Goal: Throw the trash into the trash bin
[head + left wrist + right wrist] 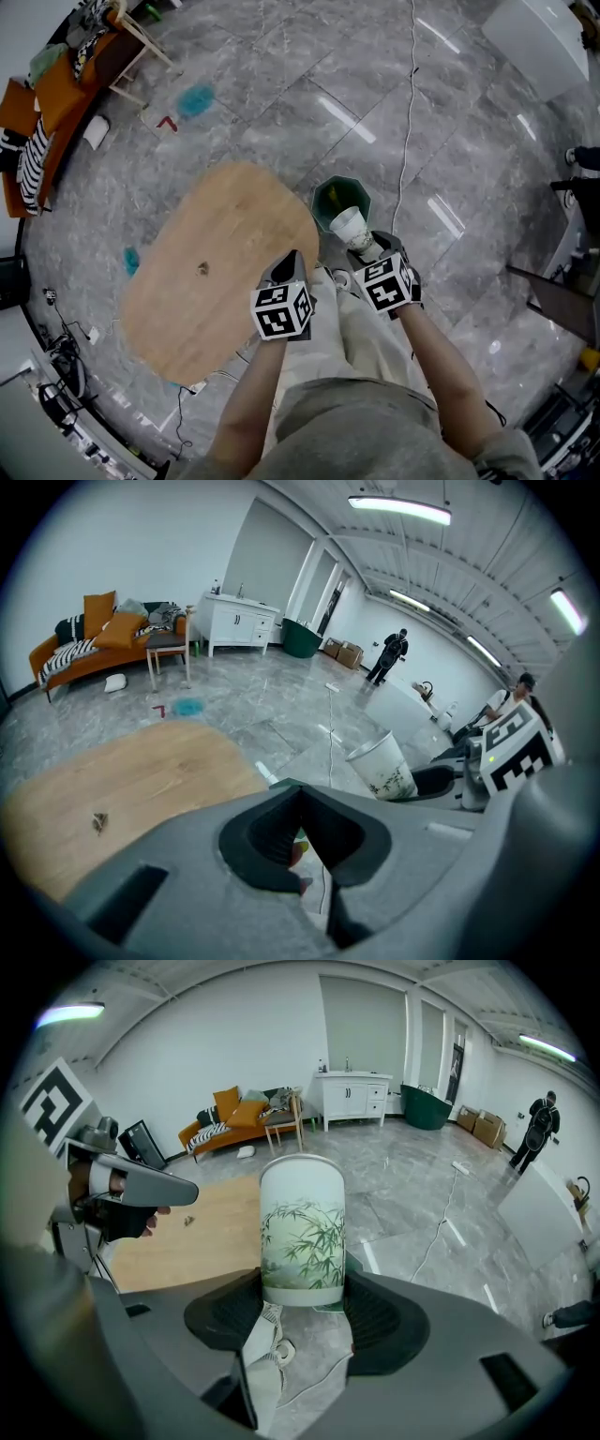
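A white paper cup (349,225) printed with green bamboo stands upright in my right gripper (362,247), whose jaws are shut on its lower part (302,1232). The cup hangs over the near rim of the dark green trash bin (337,200), which stands on the floor beside the wooden table (216,272). A sliver of the green bin shows just under the cup in the right gripper view. My left gripper (289,259) hovers at the table's near right edge, left of the cup, its jaws (300,797) meeting at the tips with nothing between them.
A small brown scrap (202,270) lies on the table. A white cable (408,122) runs across the grey tiles past the bin. Blue scraps (195,98) lie on the floor. An orange sofa (47,103) and stool are at far left, a white cabinet (539,37) far right.
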`<state>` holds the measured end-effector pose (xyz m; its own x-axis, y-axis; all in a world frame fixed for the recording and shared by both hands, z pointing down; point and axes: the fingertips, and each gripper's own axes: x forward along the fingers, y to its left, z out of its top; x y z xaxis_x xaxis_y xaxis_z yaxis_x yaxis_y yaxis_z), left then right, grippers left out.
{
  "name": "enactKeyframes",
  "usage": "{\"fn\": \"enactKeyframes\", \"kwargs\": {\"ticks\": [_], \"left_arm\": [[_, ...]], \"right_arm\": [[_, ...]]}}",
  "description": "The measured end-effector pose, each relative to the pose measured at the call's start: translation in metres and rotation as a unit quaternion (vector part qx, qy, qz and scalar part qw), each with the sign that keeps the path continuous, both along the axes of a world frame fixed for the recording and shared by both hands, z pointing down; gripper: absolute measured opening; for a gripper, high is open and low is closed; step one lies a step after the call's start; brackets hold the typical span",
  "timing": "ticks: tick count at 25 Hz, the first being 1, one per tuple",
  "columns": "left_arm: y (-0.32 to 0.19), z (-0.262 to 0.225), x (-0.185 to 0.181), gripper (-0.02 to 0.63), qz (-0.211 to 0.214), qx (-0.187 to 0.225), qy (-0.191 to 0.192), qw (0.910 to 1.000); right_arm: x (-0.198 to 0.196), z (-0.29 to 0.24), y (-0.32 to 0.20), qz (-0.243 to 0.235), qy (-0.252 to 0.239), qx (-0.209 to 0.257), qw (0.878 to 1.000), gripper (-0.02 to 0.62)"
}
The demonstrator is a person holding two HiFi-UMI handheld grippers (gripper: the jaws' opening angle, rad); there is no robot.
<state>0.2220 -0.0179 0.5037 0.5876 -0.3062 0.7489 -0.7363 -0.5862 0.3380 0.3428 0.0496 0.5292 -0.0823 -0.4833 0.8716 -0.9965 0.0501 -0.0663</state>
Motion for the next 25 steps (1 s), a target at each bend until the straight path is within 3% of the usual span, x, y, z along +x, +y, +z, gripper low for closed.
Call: {"fn": "enactKeyframes", "kwargs": {"ticks": [9,25], "left_arm": [[-0.016,0.042,0.017,0.009,0.003,-0.014,0.002,0.9999],[-0.047,0.111,0.012,0.009,-0.021,-0.033,-0.003,0.9992]], "right_arm": [[0.008,0.045,-0.007,0.018,-0.009,-0.018,1.0,0.239],[0.013,0.125,-0.023,0.036,-0.013,-0.041,0.998,0.239]]}}
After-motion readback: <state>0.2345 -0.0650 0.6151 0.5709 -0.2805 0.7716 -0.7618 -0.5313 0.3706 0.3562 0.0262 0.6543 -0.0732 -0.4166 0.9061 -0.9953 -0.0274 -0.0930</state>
